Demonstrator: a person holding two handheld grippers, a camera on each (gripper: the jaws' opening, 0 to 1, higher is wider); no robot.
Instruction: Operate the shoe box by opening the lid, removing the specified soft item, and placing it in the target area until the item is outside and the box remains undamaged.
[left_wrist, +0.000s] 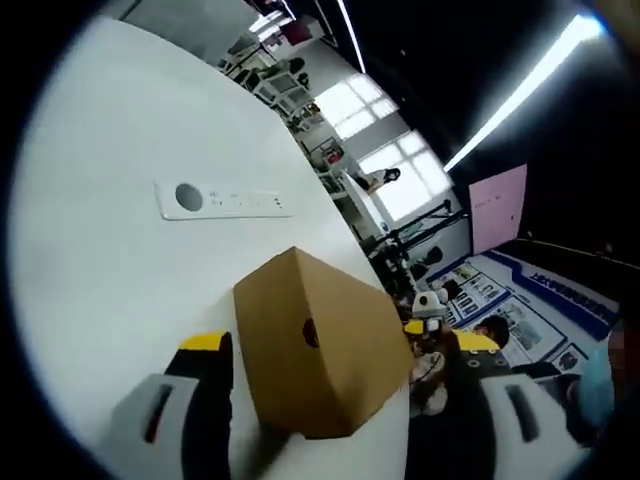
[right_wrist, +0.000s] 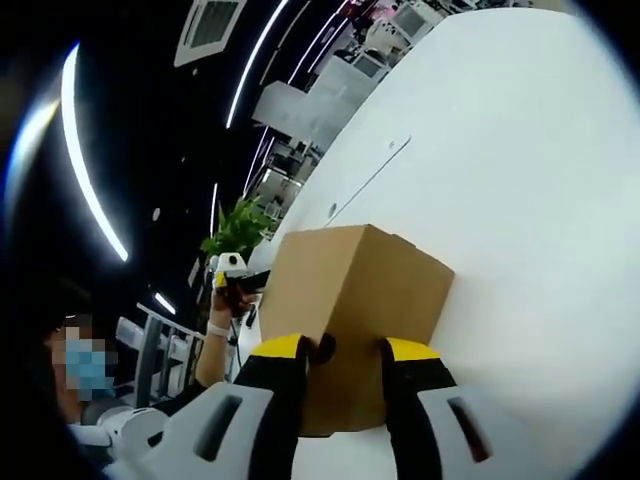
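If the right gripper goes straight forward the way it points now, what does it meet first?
Most likely the brown cardboard shoe box. It lies directly ahead of the right gripper, whose open jaws already frame the near end. Whether they touch it is unclear.

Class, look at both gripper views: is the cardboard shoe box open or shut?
Shut. The shoe box shows unbroken brown faces on the white table; no lid is raised and no contents are visible.

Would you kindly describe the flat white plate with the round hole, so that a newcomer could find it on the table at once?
Start from the big white table and find the brown cardboard shoe box standing on it. Beyond the box, apart from it, a long flat white panel lies flush in the tabletop. Its dark round hole at one end and a row of small marks set it apart from the plain surface around it.
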